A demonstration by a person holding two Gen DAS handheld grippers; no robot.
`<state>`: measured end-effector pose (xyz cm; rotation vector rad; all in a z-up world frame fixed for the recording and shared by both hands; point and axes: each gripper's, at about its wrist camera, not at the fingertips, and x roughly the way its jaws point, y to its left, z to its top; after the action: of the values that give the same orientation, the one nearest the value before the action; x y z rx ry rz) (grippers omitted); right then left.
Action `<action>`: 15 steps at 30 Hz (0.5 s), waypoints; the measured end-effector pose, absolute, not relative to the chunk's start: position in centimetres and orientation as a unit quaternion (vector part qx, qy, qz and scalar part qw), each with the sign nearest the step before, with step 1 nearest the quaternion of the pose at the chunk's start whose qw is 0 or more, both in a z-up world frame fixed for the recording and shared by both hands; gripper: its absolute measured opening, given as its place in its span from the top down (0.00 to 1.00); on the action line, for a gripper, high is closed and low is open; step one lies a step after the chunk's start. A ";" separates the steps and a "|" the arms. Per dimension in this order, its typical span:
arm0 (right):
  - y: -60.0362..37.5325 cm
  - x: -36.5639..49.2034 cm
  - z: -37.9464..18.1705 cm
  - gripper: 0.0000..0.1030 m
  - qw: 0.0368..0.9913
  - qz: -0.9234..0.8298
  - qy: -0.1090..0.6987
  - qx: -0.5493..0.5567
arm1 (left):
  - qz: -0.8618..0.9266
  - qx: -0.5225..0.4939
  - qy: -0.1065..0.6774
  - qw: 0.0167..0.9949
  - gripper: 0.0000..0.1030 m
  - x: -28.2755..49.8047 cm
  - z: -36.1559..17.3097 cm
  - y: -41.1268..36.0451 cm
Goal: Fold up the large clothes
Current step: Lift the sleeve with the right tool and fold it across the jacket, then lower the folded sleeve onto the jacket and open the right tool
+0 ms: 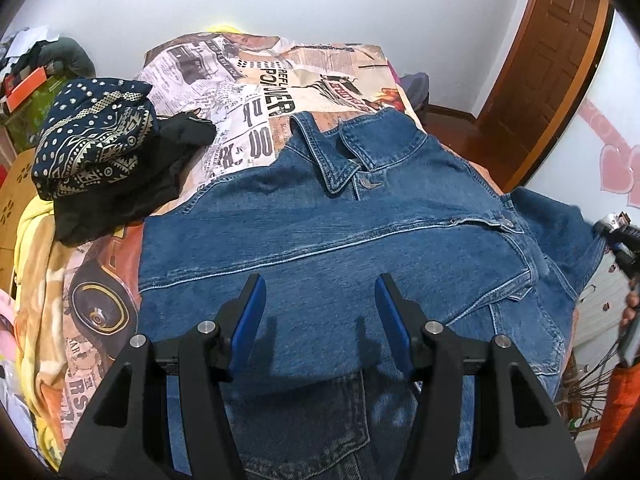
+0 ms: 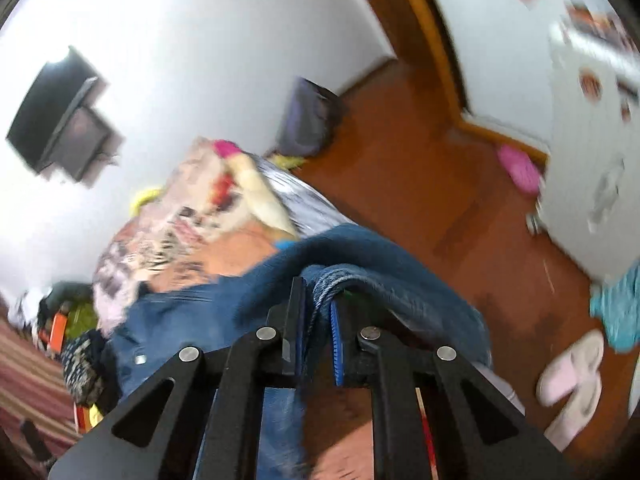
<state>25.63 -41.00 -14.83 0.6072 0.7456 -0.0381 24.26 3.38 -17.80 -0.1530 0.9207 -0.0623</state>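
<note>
1. One denim jacket [image 1: 360, 240] lies spread across the bed [image 1: 248, 92], collar toward the far edge, covering most of the near half of the printed newspaper-pattern bedspread.
2. Left claw [image 1: 320, 312] hovers over the near part of the jacket, its two blue pads standing apart with nothing between them, only denim beneath.
3. Right claw [image 2: 316, 320] is clamped tight on a bunched fold of the jacket's edge; thick seamed denim is squeezed between the black finger and the blue pad, at the bed's right edge. That view is blurred.
4. In the left wrist view the right claw shows only as a dark shape at the far right, touching the jacket's hanging side.
5. Near the bed's left edge sits one pile of two garments: a navy patterned cloth [image 1: 96, 136] on top of a black cloth [image 1: 132, 184].
6. One yellow blanket [image 1: 32, 264] drapes down the left edge.
7. On the floor beyond the right edge: one pale pink slipper [image 2: 572, 384], one bright pink slipper [image 2: 518, 168], one turquoise cloth [image 2: 620, 312].
8. No container's contents can be made out.
</note>
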 end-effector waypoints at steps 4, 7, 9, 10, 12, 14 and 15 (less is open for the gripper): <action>-37.8 24.9 -10.7 0.93 0.909 0.033 0.331 0.253 | -0.033 -0.077 0.437 0.895 0.46 23.5 -17.4 3.8; -34.9 24.9 -8.6 0.93 0.919 0.070 0.315 0.229 | -0.032 -0.075 0.432 0.898 0.46 22.9 -17.2 4.2; -33.0 24.8 -7.6 0.93 0.923 0.091 0.308 0.211 | -0.029 -0.073 0.428 0.900 0.46 22.5 -17.0 4.6; -31.9 24.9 -7.3 0.93 0.925 0.100 0.307 0.200 | -0.028 -0.075 0.425 0.901 0.46 22.2 -16.9 5.0; -30.0 25.1 -7.1 0.93 0.926 0.119 0.309 0.183 | -0.025 -0.079 0.423 0.902 0.46 21.9 -16.8 5.5; -28.1 25.6 -7.6 0.93 0.924 0.135 0.318 0.166 | -0.022 -0.087 0.422 0.902 0.46 21.5 -16.9 6.3; -26.9 25.8 -8.0 0.93 0.921 0.143 0.327 0.156 | -0.021 -0.090 0.422 0.902 0.46 21.3 -17.0 6.7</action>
<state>25.81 -26.92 -8.05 0.3195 0.6721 0.2945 21.29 6.70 -17.01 -0.1866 0.8725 -0.0425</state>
